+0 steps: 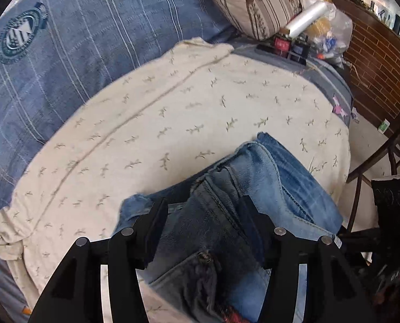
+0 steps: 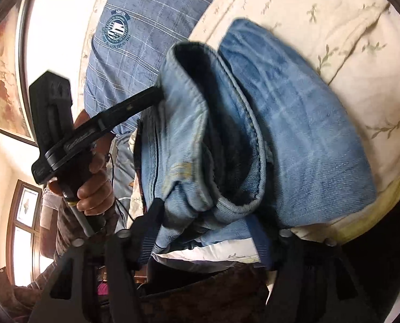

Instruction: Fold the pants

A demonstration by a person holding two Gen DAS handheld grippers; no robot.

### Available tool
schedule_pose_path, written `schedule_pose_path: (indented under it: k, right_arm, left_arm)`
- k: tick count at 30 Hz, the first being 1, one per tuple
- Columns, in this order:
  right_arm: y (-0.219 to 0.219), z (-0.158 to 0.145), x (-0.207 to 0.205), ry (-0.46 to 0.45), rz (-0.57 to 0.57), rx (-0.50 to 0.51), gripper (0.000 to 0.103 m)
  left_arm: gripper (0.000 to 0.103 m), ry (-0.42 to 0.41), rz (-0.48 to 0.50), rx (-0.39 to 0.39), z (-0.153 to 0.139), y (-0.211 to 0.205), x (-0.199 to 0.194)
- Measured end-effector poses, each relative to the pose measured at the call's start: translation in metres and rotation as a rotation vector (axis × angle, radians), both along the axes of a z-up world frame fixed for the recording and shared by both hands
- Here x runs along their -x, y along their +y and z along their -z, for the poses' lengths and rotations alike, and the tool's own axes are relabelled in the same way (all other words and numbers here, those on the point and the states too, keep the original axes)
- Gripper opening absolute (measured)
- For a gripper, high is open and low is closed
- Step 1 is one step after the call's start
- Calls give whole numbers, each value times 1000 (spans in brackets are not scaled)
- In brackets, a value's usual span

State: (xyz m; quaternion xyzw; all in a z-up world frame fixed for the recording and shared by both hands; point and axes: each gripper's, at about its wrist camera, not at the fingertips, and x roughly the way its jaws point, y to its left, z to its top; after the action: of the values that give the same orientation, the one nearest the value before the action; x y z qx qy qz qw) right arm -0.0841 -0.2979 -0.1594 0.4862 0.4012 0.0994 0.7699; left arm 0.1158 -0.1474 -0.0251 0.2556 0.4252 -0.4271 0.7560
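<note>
Folded blue jeans lie in a bundle at the near edge of a cream leaf-print sheet on the bed. My left gripper straddles the darker waistband part with its fingers spread, and the pads do not visibly press the denim. In the right wrist view the jeans show as stacked layers with an open hem. My right gripper stands wide around the bundle's lower edge, the denim loose between its fingers. A hand holds the left gripper, whose finger reaches into the fold.
A blue plaid cover with a round crest lies behind the sheet. A striped pillow, plastic bags and small boxes sit at the far end. A brick wall and dark chair frame stand right of the bed.
</note>
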Motion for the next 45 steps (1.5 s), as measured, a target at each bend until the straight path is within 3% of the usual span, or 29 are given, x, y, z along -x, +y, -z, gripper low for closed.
schedule_pose_path:
  k: [3,8,18,29,34,38,43,45]
  right_arm:
    - [-12,-4,5,-31,45,14,83]
    - [-25,-5,11,-30,108,5,84]
    - [-8,-9,2,3,54,50,86]
    - [-1,-12,-11,19,44,64,89]
    - [-2,-10,-12,13,40,56,90]
    - [-5,-9,-12,3,39,48,90]
    - [-5,-7,-18,2,19,38,91]
    - [-3,-7,-22,-2,5,45,91]
  left_arm:
    - [62,-19,-49,11,-13,22,-6]
    - [62,-16,-108,-12,-20,45,0]
    - [62,-75,-155,14,-26,60,25]
    - [62,-84,-163,-26,-20,55,9]
    - [62,-91,-138,-66,-26,32,-5]
    - [63,29,-27,-86,-28,5,-10]
    - [63,-15,104,-145,-16,-36,1]
    - [64,4,118,-176,-5,-47,-2]
